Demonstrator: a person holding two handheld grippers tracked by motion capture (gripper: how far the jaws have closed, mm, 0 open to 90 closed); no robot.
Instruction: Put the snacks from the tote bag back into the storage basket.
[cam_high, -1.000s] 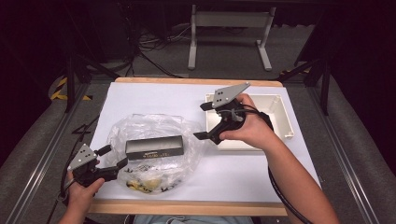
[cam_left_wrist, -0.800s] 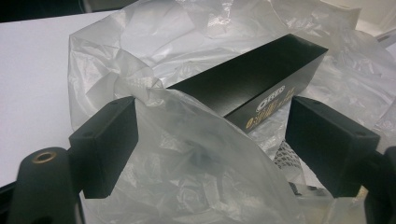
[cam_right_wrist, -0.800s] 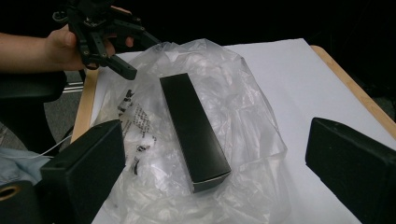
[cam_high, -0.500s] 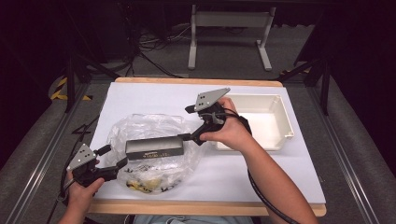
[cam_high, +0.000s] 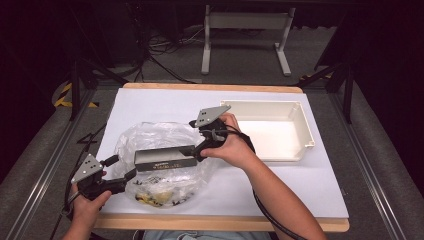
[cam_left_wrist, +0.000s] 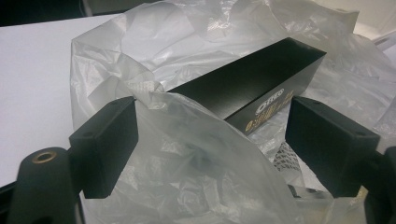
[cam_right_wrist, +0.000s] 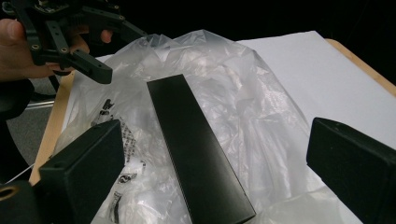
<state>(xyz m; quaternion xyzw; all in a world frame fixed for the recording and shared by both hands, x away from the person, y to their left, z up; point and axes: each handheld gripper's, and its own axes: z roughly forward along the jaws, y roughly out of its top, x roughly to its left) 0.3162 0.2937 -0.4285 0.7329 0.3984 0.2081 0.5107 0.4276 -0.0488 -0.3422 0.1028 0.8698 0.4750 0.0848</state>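
Note:
A long black box (cam_high: 165, 159) lies on a crumpled clear plastic bag (cam_high: 160, 137) at the table's left centre. My right gripper (cam_high: 195, 141) stands open at the box's right end. In the right gripper view the box (cam_right_wrist: 196, 154) runs away between the wide-apart jaws of my right gripper (cam_right_wrist: 219, 168). At the bag's near left edge my left gripper (cam_high: 122, 168) is open. In the left gripper view, folds of the bag (cam_left_wrist: 201, 154) bulge between the spread jaws of my left gripper (cam_left_wrist: 215, 147), and the box (cam_left_wrist: 252, 86) lies just beyond.
A white tray (cam_high: 265, 104) with nothing in it stands on the right of the white table cover (cam_high: 310, 185). Small yellow and black packets (cam_high: 155, 196) sit inside the bag near the front edge. The person's right forearm (cam_high: 280, 200) crosses the table's lower right.
My right gripper has swung left from above the tray to the right end of the box. The left gripper, the bag and the box have stayed put.

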